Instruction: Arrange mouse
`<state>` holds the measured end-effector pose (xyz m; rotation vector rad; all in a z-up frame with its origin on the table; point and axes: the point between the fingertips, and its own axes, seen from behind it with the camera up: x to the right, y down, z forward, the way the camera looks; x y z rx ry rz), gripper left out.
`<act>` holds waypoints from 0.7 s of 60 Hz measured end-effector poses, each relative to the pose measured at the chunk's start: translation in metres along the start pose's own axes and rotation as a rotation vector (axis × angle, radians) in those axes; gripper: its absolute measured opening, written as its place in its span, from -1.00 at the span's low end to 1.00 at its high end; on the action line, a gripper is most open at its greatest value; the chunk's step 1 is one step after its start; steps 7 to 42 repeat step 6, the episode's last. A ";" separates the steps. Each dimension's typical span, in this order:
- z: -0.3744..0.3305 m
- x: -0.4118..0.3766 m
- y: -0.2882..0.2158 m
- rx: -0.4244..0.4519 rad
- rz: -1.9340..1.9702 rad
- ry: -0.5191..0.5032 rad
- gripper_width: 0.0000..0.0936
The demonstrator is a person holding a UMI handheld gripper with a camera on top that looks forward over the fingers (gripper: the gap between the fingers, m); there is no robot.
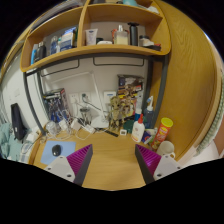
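A light wooden desk [108,160] carries a clutter of white and orange bottles [150,128] along its far edge.

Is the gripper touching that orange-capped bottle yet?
Apart. The gripper view shows the gripper open over the bare desk, with the orange-capped bottle standing beyond its right finger and a gap between them.

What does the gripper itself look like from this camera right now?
The gripper shows as two pale, whitish-grey angular fingers, each with a magenta-purple pad on its inner face. No cables, markings or sleeve are visible. The wooden desk shows in the open gap between the fingers.
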<state>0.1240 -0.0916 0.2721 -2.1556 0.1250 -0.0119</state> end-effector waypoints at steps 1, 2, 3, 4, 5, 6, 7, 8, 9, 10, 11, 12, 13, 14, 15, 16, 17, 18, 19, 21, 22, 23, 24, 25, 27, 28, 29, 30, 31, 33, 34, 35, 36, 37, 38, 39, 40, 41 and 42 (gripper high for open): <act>-0.001 0.000 0.002 -0.001 -0.001 -0.006 0.84; -0.002 0.000 0.003 -0.002 -0.002 -0.011 0.84; -0.003 0.000 0.005 -0.002 -0.004 -0.016 0.84; -0.003 0.000 0.006 -0.003 -0.006 -0.019 0.83; -0.004 -0.001 0.008 -0.005 -0.006 -0.022 0.84; -0.004 -0.001 0.009 -0.008 -0.006 -0.025 0.84; -0.004 -0.001 0.009 -0.008 -0.006 -0.025 0.84; -0.004 -0.001 0.009 -0.008 -0.006 -0.025 0.84; -0.004 -0.001 0.009 -0.008 -0.006 -0.025 0.84; -0.004 -0.001 0.009 -0.008 -0.006 -0.025 0.84; -0.004 -0.001 0.009 -0.008 -0.006 -0.025 0.84; -0.004 -0.001 0.009 -0.008 -0.006 -0.025 0.84; -0.004 -0.001 0.009 -0.008 -0.006 -0.025 0.84; -0.004 -0.001 0.009 -0.008 -0.006 -0.025 0.84; -0.004 -0.001 0.009 -0.008 -0.006 -0.025 0.84; -0.004 -0.001 0.009 -0.008 -0.006 -0.025 0.84; -0.004 -0.001 0.009 -0.008 -0.006 -0.025 0.84; -0.004 -0.001 0.009 -0.008 -0.006 -0.025 0.84; -0.004 -0.001 0.009 -0.008 -0.006 -0.025 0.84; -0.004 -0.001 0.009 -0.008 -0.006 -0.025 0.84; -0.004 -0.001 0.009 -0.008 -0.006 -0.025 0.84; -0.004 -0.001 0.009 -0.008 -0.006 -0.025 0.84; -0.004 -0.001 0.009 -0.008 -0.006 -0.025 0.84; -0.004 -0.001 0.009 -0.008 -0.006 -0.025 0.84; -0.004 -0.001 0.009 -0.008 -0.006 -0.025 0.84; -0.004 -0.001 0.009 -0.008 -0.006 -0.025 0.84; -0.004 -0.001 0.009 -0.008 -0.006 -0.025 0.84; -0.004 -0.001 0.009 -0.008 -0.006 -0.025 0.84; -0.004 -0.001 0.009 -0.008 -0.006 -0.025 0.84; -0.004 -0.001 0.009 -0.008 -0.006 -0.025 0.84; -0.004 -0.001 0.009 -0.008 -0.006 -0.025 0.84; -0.004 -0.001 0.009 -0.008 -0.006 -0.025 0.84; -0.004 -0.001 0.009 -0.008 -0.006 -0.025 0.84; -0.004 -0.001 0.009 -0.008 -0.006 -0.025 0.84; -0.004 -0.001 0.009 -0.008 -0.006 -0.025 0.84; -0.004 -0.001 0.009 -0.008 -0.006 -0.025 0.84; -0.004 -0.001 0.009 -0.008 -0.006 -0.025 0.84; -0.004 -0.001 0.009 -0.008 -0.006 -0.025 0.84; -0.004 -0.001 0.009 -0.008 -0.006 -0.025 0.84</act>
